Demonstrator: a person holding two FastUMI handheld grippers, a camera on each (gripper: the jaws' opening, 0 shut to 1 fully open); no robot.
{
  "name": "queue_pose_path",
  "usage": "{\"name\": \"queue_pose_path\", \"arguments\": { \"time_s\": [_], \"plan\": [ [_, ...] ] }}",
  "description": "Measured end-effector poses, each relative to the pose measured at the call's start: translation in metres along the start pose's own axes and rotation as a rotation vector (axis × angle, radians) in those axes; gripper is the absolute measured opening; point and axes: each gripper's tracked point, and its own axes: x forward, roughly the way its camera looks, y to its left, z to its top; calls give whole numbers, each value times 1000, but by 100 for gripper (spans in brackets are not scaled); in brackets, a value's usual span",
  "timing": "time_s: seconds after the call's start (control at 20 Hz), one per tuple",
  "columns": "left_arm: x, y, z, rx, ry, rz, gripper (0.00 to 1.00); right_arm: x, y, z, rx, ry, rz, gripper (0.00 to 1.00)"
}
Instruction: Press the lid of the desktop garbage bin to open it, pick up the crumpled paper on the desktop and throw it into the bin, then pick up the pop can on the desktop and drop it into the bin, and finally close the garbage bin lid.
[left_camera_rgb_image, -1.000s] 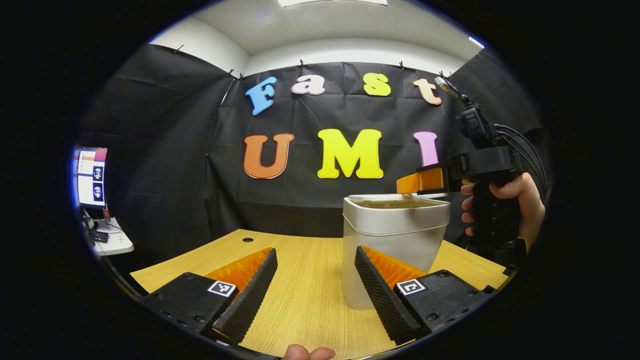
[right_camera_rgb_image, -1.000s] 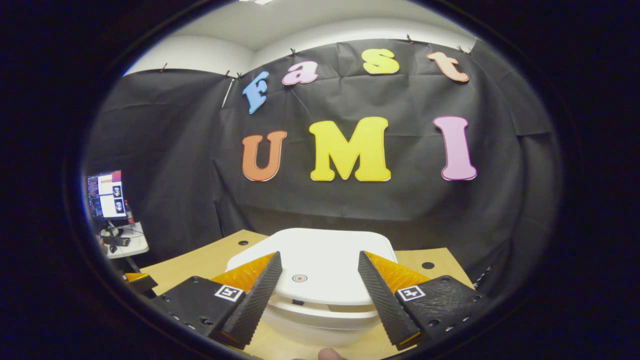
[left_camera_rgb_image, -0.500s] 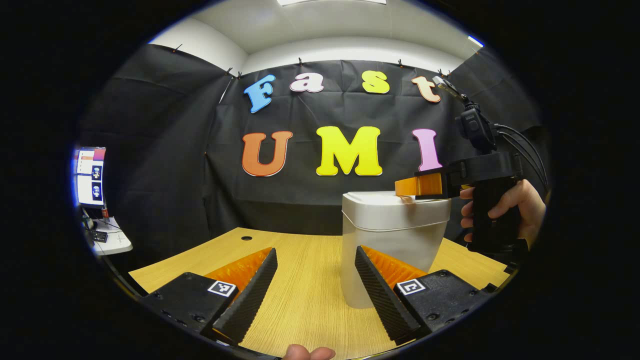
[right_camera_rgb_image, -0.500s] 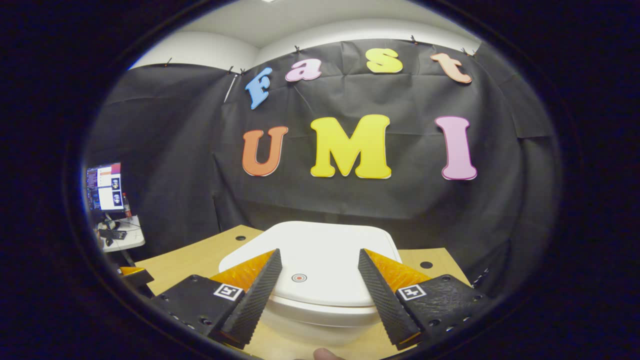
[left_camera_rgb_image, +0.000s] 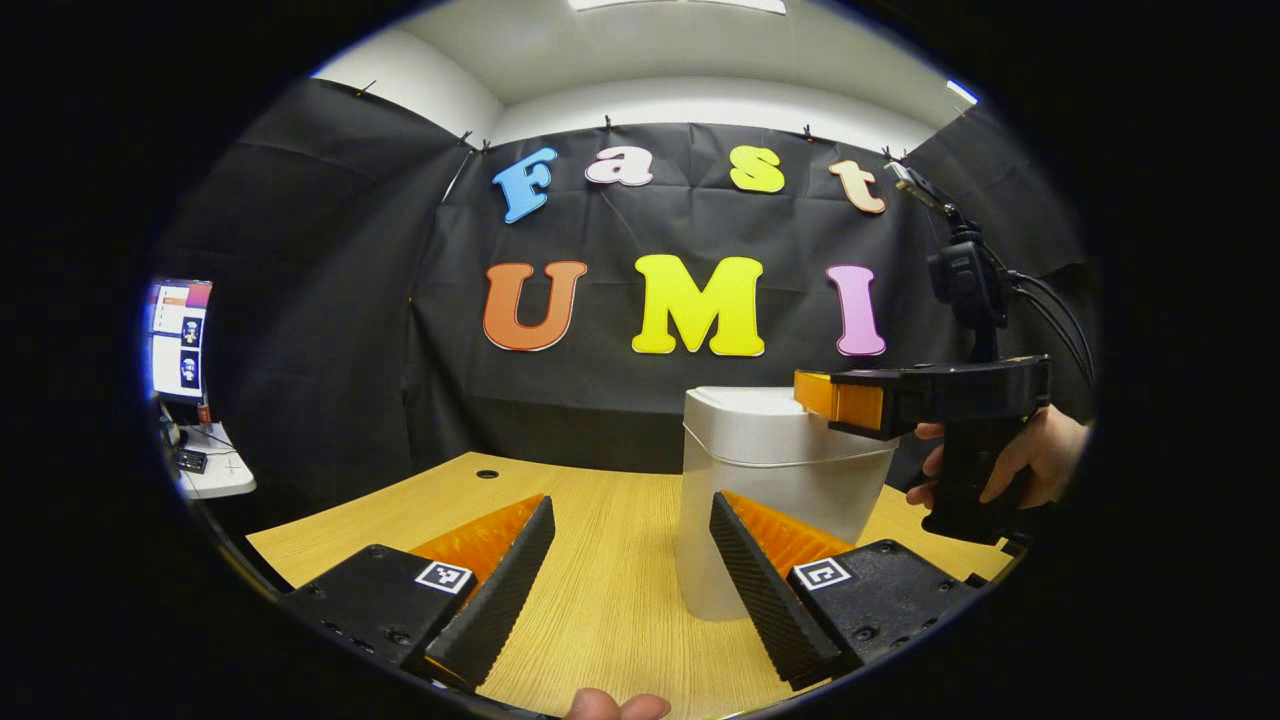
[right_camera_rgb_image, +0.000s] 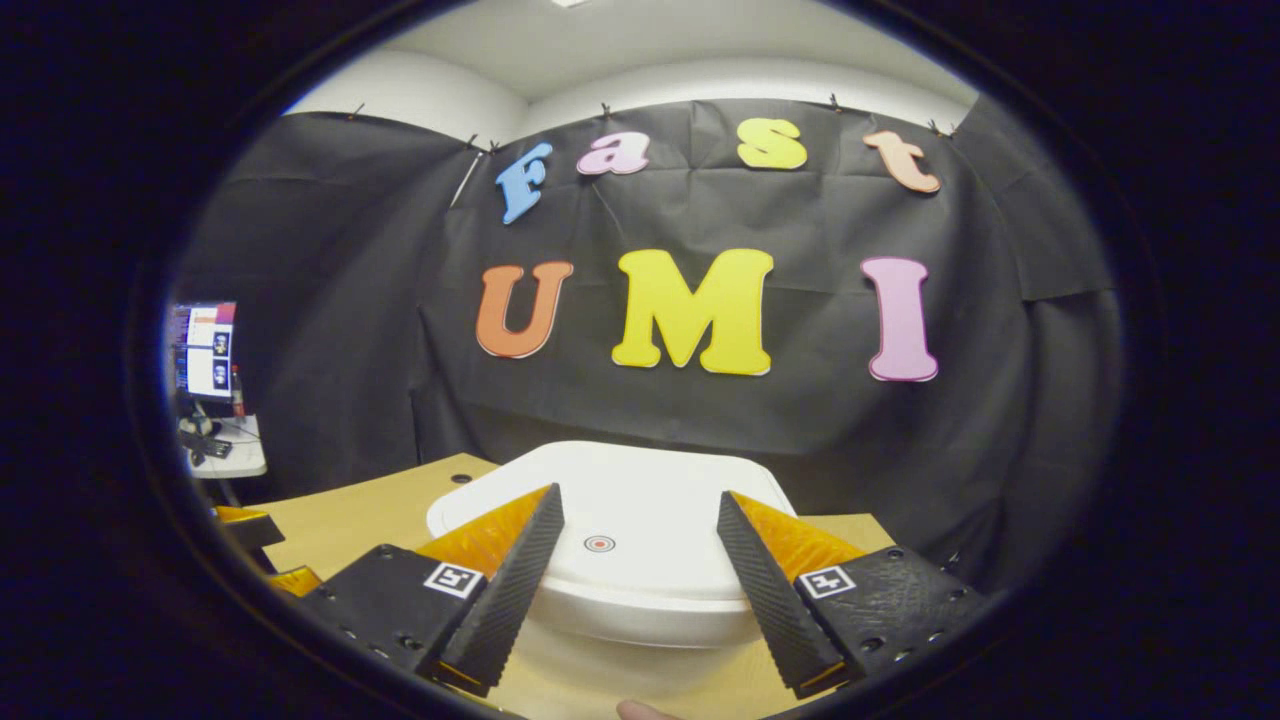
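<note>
- Left gripper view: my counter (left_camera_rgb_image: 600, 590) spreads ahead.
- I see the bin (left_camera_rgb_image: 770, 500) just right of my released left gripper (left_camera_rgb_image: 632, 575), lid (right_camera_rgb_image: 640, 520) closed.
- My right gripper (right_camera_rgb_image: 640, 585), released, hovers over that lid.

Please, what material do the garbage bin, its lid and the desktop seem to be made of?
Garbage bin: probably plastic, with a satin silver-grey finish that gives a soft sheen, though thin metal is possible. Lid: likely smooth white plastic, matte, with rounded moulded edges. Desktop: light wood-grain surface with fine parallel lines; whether solid wood or laminate I cannot tell.
</note>
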Motion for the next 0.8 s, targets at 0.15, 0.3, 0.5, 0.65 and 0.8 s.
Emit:
{"name": "queue_pose_path", "arguments": {
  "time_s": [0.15,0.3,0.5,0.65,0.8],
  "plan": [
    [-1,-2,2,4,-7,-2,100,-2,-1,-2,43,8,-9,99],
    [-1,-5,3,1,-7,-8,100,-2,2,-2,40,15,-6,99],
    [0,-11,4,13,-9,-16,100,-3,0,7,43,-33,-11,97],
    [0,-10,5,24,-11,-10,100,-4,0,13,0,-76,-13,96],
    [2,-11,7,25,-6,-12,100,-8,-9,25,30,-111,-14,95]
  ]
}}
